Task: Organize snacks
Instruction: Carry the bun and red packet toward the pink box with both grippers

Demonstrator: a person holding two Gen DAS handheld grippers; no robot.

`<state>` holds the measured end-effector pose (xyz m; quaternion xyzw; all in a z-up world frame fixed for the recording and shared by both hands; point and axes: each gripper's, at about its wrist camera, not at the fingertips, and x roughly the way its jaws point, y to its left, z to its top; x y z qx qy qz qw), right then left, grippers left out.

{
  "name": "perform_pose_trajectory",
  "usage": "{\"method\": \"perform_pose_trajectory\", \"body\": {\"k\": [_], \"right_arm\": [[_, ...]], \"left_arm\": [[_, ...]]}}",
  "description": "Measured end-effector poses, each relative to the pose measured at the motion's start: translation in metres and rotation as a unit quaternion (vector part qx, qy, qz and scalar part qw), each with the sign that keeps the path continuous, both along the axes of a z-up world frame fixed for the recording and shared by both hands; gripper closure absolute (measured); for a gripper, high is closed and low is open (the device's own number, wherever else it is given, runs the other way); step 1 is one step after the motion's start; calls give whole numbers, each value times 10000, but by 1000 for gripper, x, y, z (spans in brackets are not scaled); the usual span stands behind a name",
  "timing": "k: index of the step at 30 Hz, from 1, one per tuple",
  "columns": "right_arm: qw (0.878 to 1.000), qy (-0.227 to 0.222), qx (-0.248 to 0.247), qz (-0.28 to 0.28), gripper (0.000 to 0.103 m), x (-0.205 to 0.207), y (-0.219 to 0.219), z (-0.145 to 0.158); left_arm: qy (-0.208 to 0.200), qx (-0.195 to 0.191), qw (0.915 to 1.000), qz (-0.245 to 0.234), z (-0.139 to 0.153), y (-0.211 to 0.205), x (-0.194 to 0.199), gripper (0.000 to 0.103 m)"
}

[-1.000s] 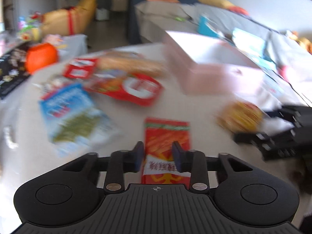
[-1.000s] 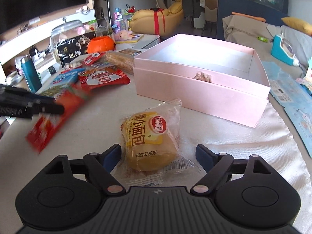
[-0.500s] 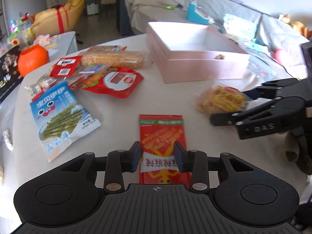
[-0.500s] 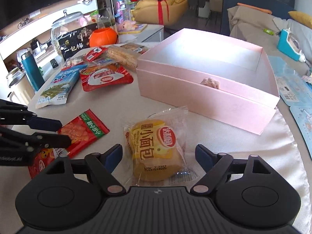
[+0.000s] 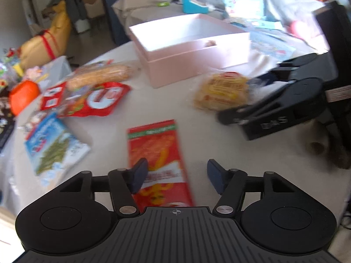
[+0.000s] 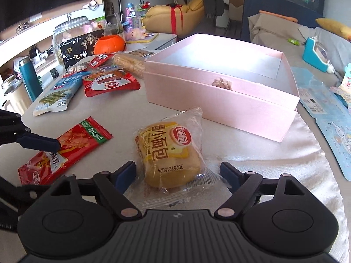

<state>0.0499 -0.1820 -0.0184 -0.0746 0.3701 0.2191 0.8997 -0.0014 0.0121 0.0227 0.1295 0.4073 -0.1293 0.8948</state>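
Both jaws gape: left gripper (image 5: 176, 176) over red packet (image 5: 156, 151), right gripper (image 6: 178, 175) around "小面包" bun (image 6: 167, 153).

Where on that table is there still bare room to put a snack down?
Bare cloth lies right of the bun, below the pink box. Another free strip runs between the red packet and the box. The box floor looks almost empty. The far left is crowded: seaweed pack, red pouch, biscuits.

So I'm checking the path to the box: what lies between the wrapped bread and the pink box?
Nothing: in the right wrist view only bare tablecloth separates the wrapped bread from the pink box.
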Motion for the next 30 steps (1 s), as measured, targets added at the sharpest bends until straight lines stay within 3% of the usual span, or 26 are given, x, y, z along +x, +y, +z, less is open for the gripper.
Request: {"method": "perform_pose_trajectory", "body": {"k": [3,10,16,23,24,27,30], "right_arm": [[10000,-17,4,18,19,0,-1,0],[9999,-125,70,-25,15,-1,-2,-3],[9999,-148,53,-68,13,-1,-1,-4],[9998,-112,18,-166,12,6,2,-4],[9998,-82,4,-203,13,8,2,-3],[9998,65,18,-212,38,14,4,4],[9995,277,-71,-163,47,16,6,15]], "left_arm": [[-22,127,9994,327,-4,12,6,36],[165,-633,9962,572,-8,35,18,35],[-145,-738,9945,733,-13,27,25,35],[-182,-767,9908,1097,-13,21,33,37],[-154,-754,9912,1078,-12,21,31,37],[-39,-729,9928,954,-11,22,26,37],[-48,-687,9935,902,-10,22,23,41]]}}
